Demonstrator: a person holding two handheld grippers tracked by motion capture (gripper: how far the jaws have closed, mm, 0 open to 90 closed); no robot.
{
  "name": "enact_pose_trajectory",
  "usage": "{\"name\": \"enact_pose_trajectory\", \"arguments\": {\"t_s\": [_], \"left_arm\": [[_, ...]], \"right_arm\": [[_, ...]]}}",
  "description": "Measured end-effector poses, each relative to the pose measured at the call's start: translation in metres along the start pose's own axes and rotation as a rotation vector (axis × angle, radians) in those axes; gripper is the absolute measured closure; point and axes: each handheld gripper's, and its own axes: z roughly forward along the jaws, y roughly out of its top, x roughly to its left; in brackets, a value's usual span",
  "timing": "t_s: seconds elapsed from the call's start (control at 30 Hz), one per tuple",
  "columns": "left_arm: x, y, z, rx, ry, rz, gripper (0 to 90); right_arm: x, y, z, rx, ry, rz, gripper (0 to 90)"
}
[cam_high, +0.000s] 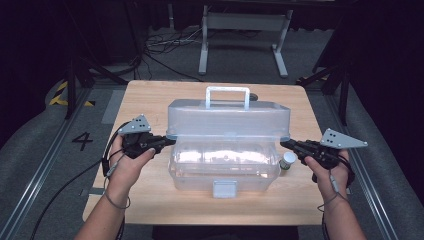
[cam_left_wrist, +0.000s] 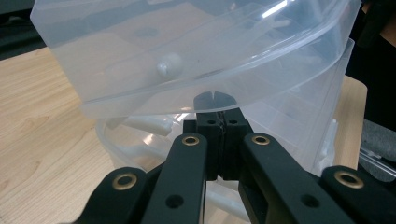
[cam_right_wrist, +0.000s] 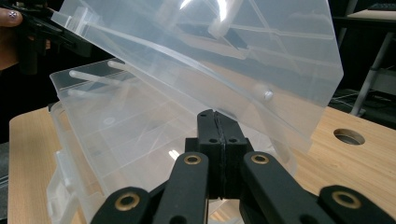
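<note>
Wooden table (cam_high: 150, 200), clear box (cam_high: 225, 165) lengthwise across it, lid (cam_high: 227, 117) tilted up, 2 grippers' jaws closed, empty.

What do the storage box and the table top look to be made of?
Storage box: looks like clear, slightly frosted plastic, glossy; its inside and the wood show through the lid and glare streaks sit on it. Table top: pale wood or wood laminate, matt, grain lines visible; which one I cannot tell.

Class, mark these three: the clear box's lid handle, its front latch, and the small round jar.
Lid handle (cam_high: 228, 91), high view, top bar.
Front latch (cam_high: 224, 188), high view, middle of tab.
Small round jar (cam_high: 287, 160), high view, its lid.
</note>
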Motion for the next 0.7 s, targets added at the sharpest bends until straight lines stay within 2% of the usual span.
{"name": "enact_pose_trajectory", "arguments": {"t_s": [0.13,0.2,0.47,0.57,0.7], "left_arm": [[0.0,0.002,0.0,0.001,0.01,-0.003,89.7],[0.001,0.002,0.0,-0.004,0.015,-0.001,89.8],[0.003,0.006,-0.001,-0.016,0.024,0.0,89.8],[0.003,0.008,-0.001,-0.018,0.029,0.004,89.8],[0.005,0.009,-0.001,-0.026,0.029,0.003,89.8]], "right_arm": [[0.001,0.0,0.0,0.001,0.008,0.001,89.9],[0.001,0.0,-0.001,-0.009,0.026,0.023,87.1],[0.002,-0.002,-0.008,-0.011,0.043,0.057,82.8],[0.003,-0.002,-0.01,0.019,0.027,0.039,84.3],[0.003,-0.002,-0.013,0.029,0.001,0.027,83.0]]}}
